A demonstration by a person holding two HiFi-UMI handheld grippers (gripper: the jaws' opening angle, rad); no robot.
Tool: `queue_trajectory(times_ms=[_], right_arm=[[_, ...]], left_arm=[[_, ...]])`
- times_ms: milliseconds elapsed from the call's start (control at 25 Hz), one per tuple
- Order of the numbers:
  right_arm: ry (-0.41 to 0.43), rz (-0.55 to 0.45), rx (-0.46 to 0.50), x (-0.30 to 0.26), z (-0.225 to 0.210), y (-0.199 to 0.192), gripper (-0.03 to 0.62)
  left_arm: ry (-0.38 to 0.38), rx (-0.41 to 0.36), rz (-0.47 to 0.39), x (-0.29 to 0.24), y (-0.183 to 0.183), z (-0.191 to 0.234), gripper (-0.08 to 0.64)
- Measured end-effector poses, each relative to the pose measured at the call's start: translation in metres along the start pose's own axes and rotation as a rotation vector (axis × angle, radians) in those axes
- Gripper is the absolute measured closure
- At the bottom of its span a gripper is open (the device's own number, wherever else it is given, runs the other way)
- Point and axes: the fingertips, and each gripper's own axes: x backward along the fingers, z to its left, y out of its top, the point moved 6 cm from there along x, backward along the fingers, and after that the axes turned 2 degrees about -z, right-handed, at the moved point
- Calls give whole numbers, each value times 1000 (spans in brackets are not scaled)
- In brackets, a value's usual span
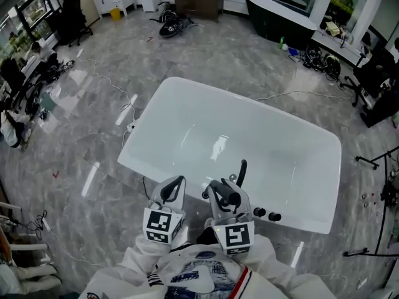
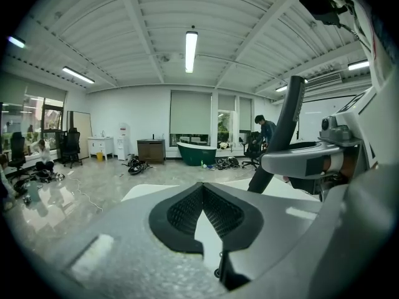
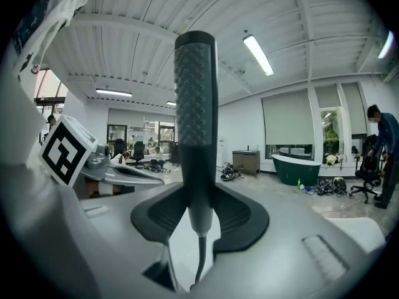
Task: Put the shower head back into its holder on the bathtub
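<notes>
The right gripper (image 3: 198, 212) is closed on the shower head (image 3: 195, 104). Its jaws stand moderately apart, with both pads pressed against the lower handle. The shower head stands upright, spray end uppermost, and its hose (image 3: 199, 254) hangs down through the gap below the pads. A low grip leaves the handle clear and lets the hose hang free.

The left gripper (image 2: 201, 189) is closed with nothing in it; its pads meet at the tips. It rides just to the left of the right gripper, probably in reserve to steady the hose or the handle.

In the head view, both grippers are at the near edge of the white bathtub (image 1: 149, 120), and the shower head rises over the near rim. Two dark knobs (image 1: 259, 212) sit on that rim just to the right. The holder itself cannot be made out; it is judged to lie near these knobs. The shower head is not yet seated.
</notes>
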Motion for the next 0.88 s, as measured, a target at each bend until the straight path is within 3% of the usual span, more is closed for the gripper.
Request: queue_trajectory(times_ms=[480,880], right_arm=[[83,45,-22,-12,-15,-23,454],[42,103,-38,-21,-11,-43,454]], left_arm=[[54,28,49,-20,-13,-1,560],[23,8,77,-24,-23,9,560]])
